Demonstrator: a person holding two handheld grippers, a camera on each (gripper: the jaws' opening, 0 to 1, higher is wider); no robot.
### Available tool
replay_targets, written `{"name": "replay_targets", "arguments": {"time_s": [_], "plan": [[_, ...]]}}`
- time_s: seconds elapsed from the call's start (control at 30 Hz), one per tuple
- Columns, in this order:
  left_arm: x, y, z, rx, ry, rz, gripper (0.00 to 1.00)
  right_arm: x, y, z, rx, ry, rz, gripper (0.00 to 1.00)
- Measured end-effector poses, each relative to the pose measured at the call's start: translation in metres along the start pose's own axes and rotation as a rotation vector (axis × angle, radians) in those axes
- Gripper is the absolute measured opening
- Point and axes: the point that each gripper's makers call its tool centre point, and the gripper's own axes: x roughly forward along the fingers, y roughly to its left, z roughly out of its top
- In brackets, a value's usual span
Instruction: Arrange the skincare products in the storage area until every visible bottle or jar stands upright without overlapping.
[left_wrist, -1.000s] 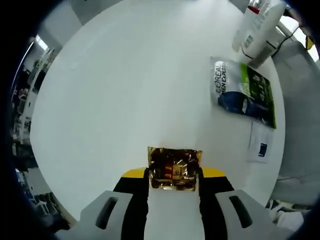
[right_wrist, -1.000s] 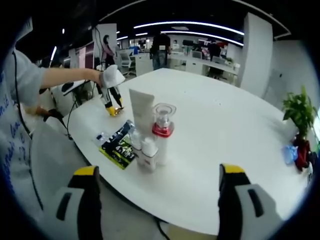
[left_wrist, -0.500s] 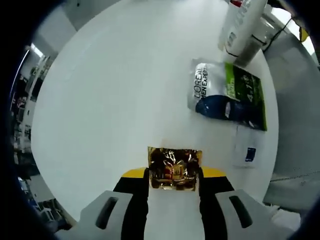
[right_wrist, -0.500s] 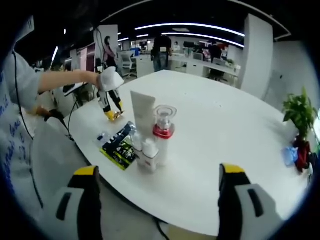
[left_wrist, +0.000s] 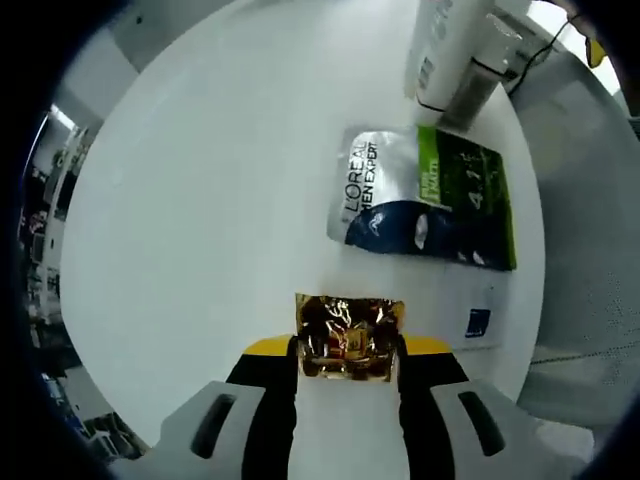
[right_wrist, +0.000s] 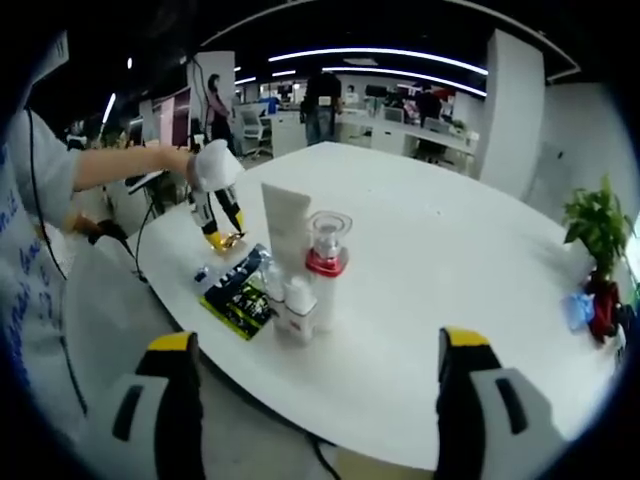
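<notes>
Left gripper (left_wrist: 347, 345) pinches a gold sachet (left_wrist: 348, 335) (probably foil); L'Oréal pouch (left_wrist: 420, 200) at one o'clock. Right gripper (right_wrist: 315, 400) gapes wide.

white table (right_wrist: 450, 300) | flat sachets (left_wrist: 425, 200) | upright bottles (right_wrist: 318, 270), perhaps four

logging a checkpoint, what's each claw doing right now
Left claw: shut on the gold foil sachet, above the white table.
Right claw: open, holding nothing.
</notes>
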Motion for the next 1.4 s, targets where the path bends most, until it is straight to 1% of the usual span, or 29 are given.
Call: {"name": "replay_targets", "arguments": {"time_s": [0.2,0.73,0.9,1.03,1.27,1.4], "plan": [[0.002,-0.004,0.001,0.021,0.015,0.011,0.36,-0.001,0.0,0.0,-0.003,-0.001,-0.003,1.0],[0.01,-0.017,0.01,0.047,0.025,-0.006,0.36,-0.003,0.0,-0.002,0.0,-0.002,-0.004,1.0],[0.013,-0.018,0.014,0.046,0.019,-0.012,0.36,-0.003,0.0,-0.003,0.002,-0.002,-0.003,0.99],[0.014,-0.018,0.015,0.045,0.027,-0.008,0.36,-0.003,0.001,-0.003,0.002,-0.004,0.002,0.99],[0.015,-0.023,0.017,0.029,0.024,-0.02,0.36,-0.002,0.001,-0.004,-0.002,-0.001,0.005,0.99],[0.015,-0.023,0.018,0.019,0.023,-0.022,0.36,-0.002,0.002,-0.003,-0.004,-0.001,0.008,0.99]]}}
